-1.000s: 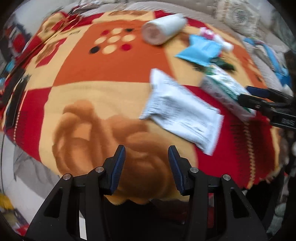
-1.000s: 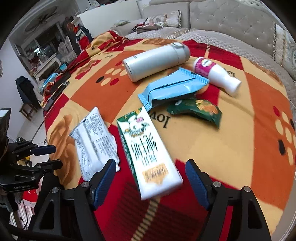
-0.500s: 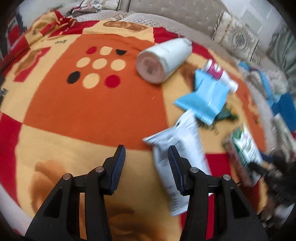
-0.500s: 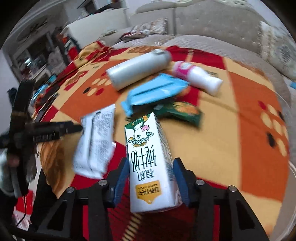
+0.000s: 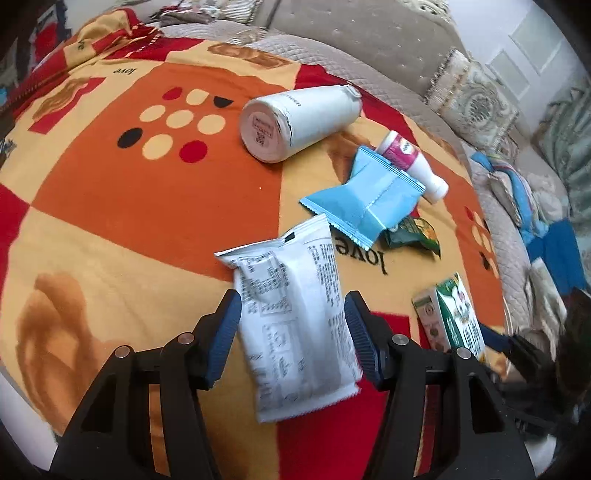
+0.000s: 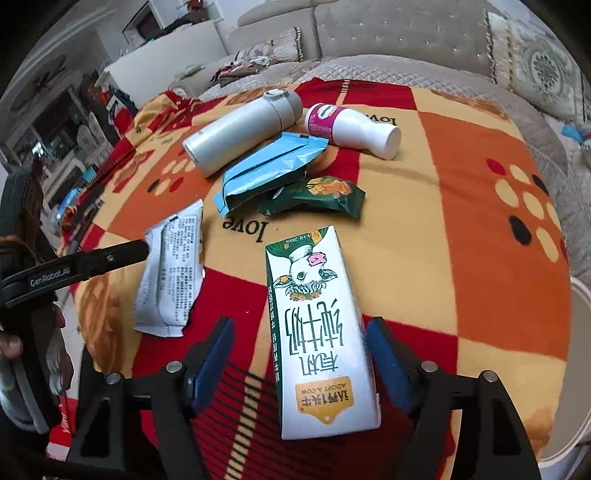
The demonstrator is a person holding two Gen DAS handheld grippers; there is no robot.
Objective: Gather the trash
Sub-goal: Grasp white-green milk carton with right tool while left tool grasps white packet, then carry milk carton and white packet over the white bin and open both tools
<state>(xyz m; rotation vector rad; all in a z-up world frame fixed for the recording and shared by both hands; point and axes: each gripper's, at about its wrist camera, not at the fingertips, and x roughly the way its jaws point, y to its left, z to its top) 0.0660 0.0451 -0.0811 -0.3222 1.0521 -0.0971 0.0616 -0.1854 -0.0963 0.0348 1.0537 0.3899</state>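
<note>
A white printed wrapper (image 5: 295,314) lies on the blanket between the open fingers of my left gripper (image 5: 291,325); it also shows in the right wrist view (image 6: 171,273). A green and white milk carton (image 6: 317,332) lies flat between the open fingers of my right gripper (image 6: 299,354), with a gap on its left side; it also shows in the left wrist view (image 5: 454,317). Beyond lie a blue wrapper (image 6: 266,166), a green snack packet (image 6: 317,194), a small pink-labelled white bottle (image 6: 351,129) and a white flask (image 6: 240,133).
All lie on a round surface covered by a red, orange and yellow blanket (image 6: 461,229). A grey quilted sofa (image 6: 388,33) with patterned cushions runs behind it. My left gripper's arm (image 6: 74,269) reaches in from the left in the right wrist view.
My left gripper moved forward over the blanket until the white wrapper came between its fingers. My right gripper closed in around the milk carton, then its fingers opened wider.
</note>
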